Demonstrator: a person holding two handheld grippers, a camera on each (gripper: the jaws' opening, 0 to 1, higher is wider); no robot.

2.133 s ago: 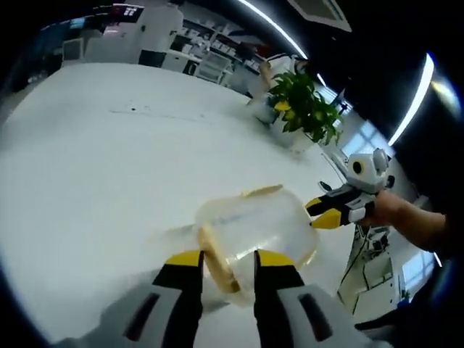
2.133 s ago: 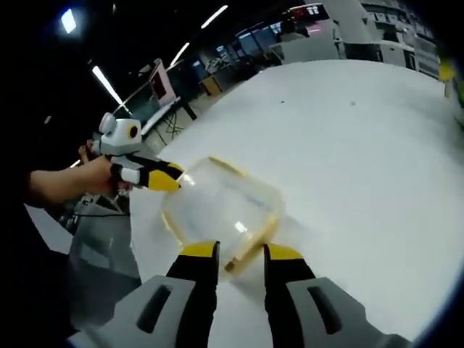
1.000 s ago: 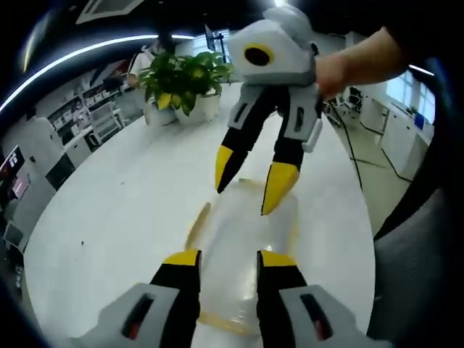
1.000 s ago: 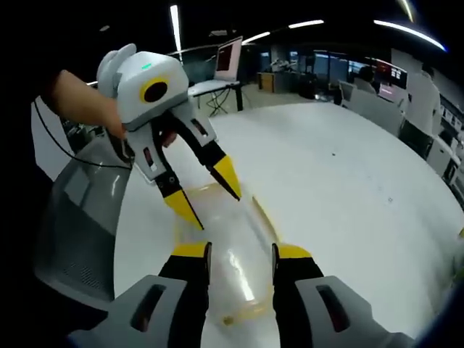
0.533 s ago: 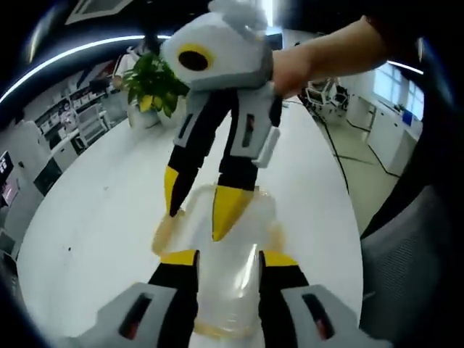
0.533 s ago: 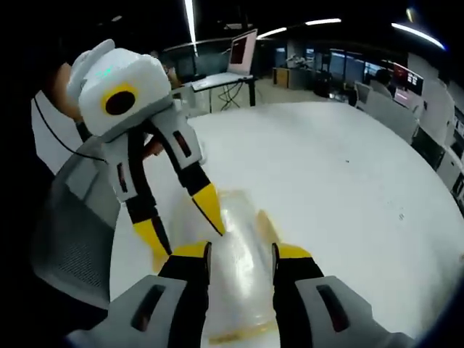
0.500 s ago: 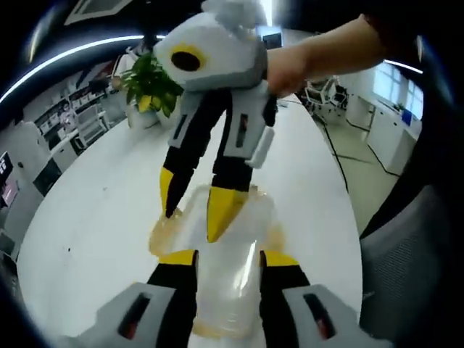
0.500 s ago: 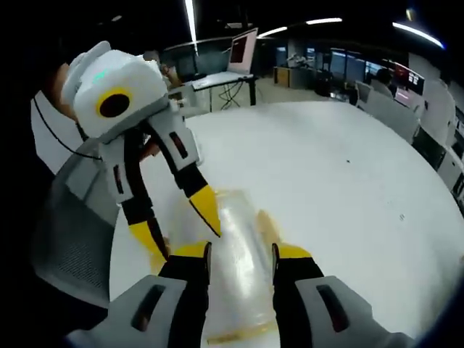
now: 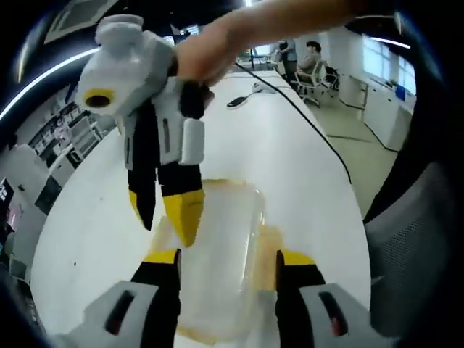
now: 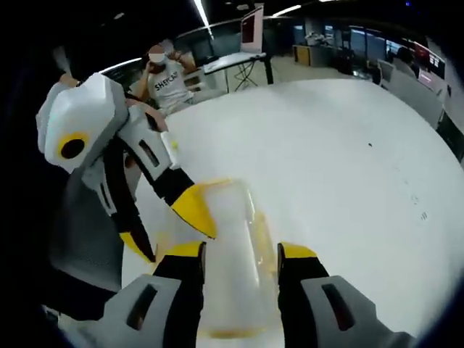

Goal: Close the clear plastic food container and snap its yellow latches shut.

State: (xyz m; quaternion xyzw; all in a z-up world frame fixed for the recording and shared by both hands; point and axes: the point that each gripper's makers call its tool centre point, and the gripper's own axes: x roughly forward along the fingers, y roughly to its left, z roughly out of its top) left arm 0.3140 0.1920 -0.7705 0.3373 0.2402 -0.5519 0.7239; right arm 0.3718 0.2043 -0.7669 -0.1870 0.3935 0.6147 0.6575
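The near end of the clear container drops out of sight between and beneath the left tool, so how its near yellow latch sits cannot be made out. In the right gripper view the container is smeared by blur, its edges soft, and whether the lid is fully seated is unclear.

In the left gripper view the container lies flat on the white worktop, lengthwise along the tool's line of sight, its body sitting in the gap between the two yellow-tipped jaws. Those jaws stand apart, wider than the container's top; whether they touch its sides cannot be told, and they grip nothing visibly.

The right tool comes down from above at the container's left side, held by a hand. Its jaws are parted, with the nearer yellow tip at the container's left rim and the other tip just off that edge over the worktop.

In the right gripper view the right tool likewise straddles the container with jaws spread, and the left tool reaches in, one yellow tip over the container's far left corner.

Farther back, a seated person is beyond the worktop.
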